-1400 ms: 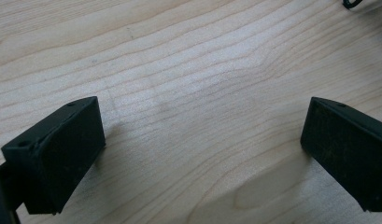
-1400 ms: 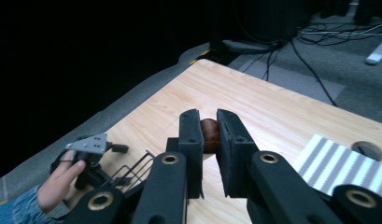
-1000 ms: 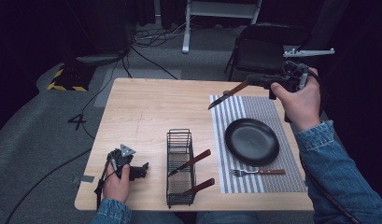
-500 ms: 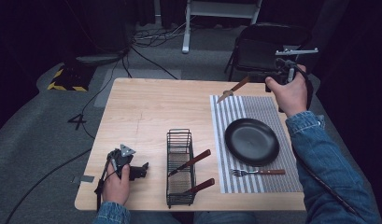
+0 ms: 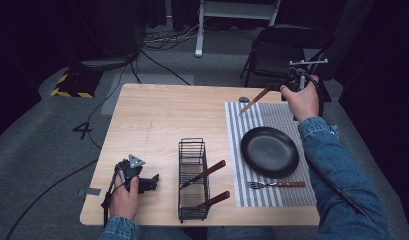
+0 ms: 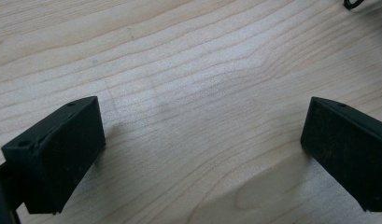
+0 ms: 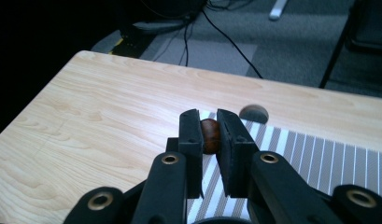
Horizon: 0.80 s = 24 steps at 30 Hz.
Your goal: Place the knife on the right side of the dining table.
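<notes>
Right gripper view: the right gripper has its black jaws pinched on a rounded brown wooden handle, of which just the butt end peeks between them; the rest of the utensil is hidden behind the jaws, so its working end cannot be told here. In the high view the same utensil slants out from the right hand above the far corner of the striped placemat, its tip too small and dim to identify. A dark round spot sits in the table just past the mat's far edge. In the left gripper view the jaws stand spread wide over bare light wood, gripping nothing; a scrap of black wire at the top right corner is cut off by the frame. From above, the left gripper rests near the table's front left corner in the left hand, just beside a black wire caddy holding two wood-handled utensils whose heads are lost inside the wires. A black plate lies on the mat, with a fork in front of it.
</notes>
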Tool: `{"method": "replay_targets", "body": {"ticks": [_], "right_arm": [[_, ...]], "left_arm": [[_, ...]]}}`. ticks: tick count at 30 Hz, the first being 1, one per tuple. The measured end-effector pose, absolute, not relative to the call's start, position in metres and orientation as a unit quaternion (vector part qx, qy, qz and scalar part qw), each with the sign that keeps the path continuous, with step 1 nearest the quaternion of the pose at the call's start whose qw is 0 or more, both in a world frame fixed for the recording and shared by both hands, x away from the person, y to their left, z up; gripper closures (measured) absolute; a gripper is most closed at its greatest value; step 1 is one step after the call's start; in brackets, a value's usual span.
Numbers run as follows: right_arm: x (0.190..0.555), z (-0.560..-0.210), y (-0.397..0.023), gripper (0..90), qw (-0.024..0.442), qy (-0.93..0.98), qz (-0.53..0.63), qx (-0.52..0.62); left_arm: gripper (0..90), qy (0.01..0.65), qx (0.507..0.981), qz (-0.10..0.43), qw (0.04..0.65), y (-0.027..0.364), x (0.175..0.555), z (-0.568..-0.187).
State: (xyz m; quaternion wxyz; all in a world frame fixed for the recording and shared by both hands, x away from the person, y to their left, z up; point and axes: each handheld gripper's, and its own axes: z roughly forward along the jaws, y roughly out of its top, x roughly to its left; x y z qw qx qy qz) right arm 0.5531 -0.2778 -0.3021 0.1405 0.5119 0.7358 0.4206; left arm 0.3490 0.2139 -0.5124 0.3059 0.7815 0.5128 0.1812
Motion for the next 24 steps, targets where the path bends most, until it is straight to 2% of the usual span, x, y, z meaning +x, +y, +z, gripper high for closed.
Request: {"method": "replay_targets", "body": {"ticks": [6, 18, 24], "right_arm": [[0.558, -0.317, -0.28, 81.2, 0.126, 0.724, 0.408, 0.542], [0.567, -0.331, -0.285, 80.7, 0.125, 0.711, 0.39, 0.572], [0.57, -0.336, -0.29, 77.0, 0.16, 0.711, 0.363, 0.581]], "left_arm": [[0.0, 0.513, 0.781, 0.181, 0.306, 0.214, 0.349, -0.512], [0.0, 0.513, 0.782, 0.182, 0.306, 0.214, 0.349, -0.512], [0.0, 0.513, 0.781, 0.182, 0.306, 0.214, 0.349, -0.512]]}}
